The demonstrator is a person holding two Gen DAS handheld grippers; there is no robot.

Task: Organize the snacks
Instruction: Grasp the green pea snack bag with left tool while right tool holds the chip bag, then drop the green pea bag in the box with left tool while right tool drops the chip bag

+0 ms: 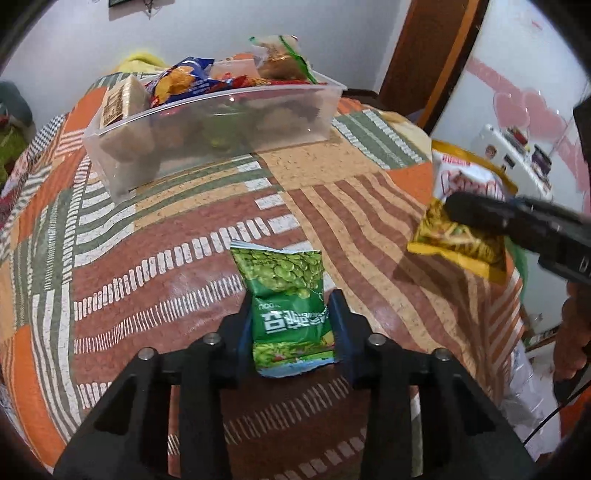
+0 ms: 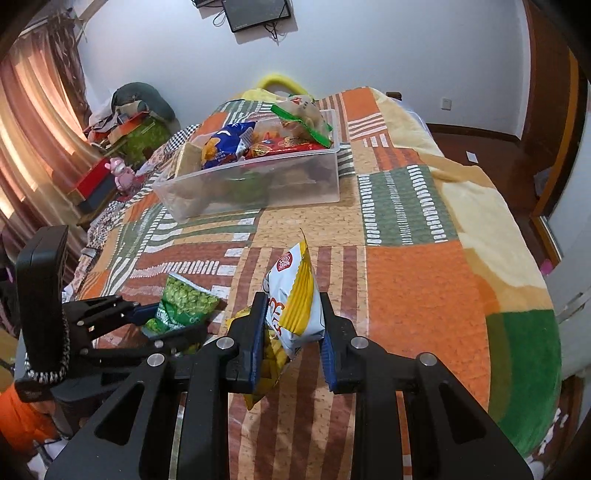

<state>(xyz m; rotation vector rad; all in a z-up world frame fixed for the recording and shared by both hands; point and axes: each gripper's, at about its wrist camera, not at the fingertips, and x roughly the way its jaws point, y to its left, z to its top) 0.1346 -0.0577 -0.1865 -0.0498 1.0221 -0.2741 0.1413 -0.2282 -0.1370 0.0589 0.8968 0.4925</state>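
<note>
Left wrist view shows my left hand-held gripper (image 1: 291, 314) clamped on a green pea packet (image 1: 291, 295) above the patchwork bed (image 1: 177, 229). My right hand-held gripper (image 2: 293, 325) is clamped on a white-and-yellow snack bag (image 2: 297, 306), with the clear bin (image 2: 258, 181) of snacks farther back.

Setting: bedroom in a private home.
Evidence, as seen from within the room:
- Bed spread with a patchwork blanket (image 2: 399, 266) in orange, green and cream, used as the work surface.
- Drawn reddish curtains (image 2: 33, 122) at left, daylight glowing through.
- Dark screen (image 2: 256, 13) mounted on a pale wall, cables dangling.
- Side pile of household clutter (image 2: 125, 125): boxes, fabric, a pink toy.
- Wooden door frame (image 1: 424, 55) and dark wood floor (image 2: 491, 155).
- White fridge (image 1: 517, 158) with magnets, glimpsed through the doorway.
</note>
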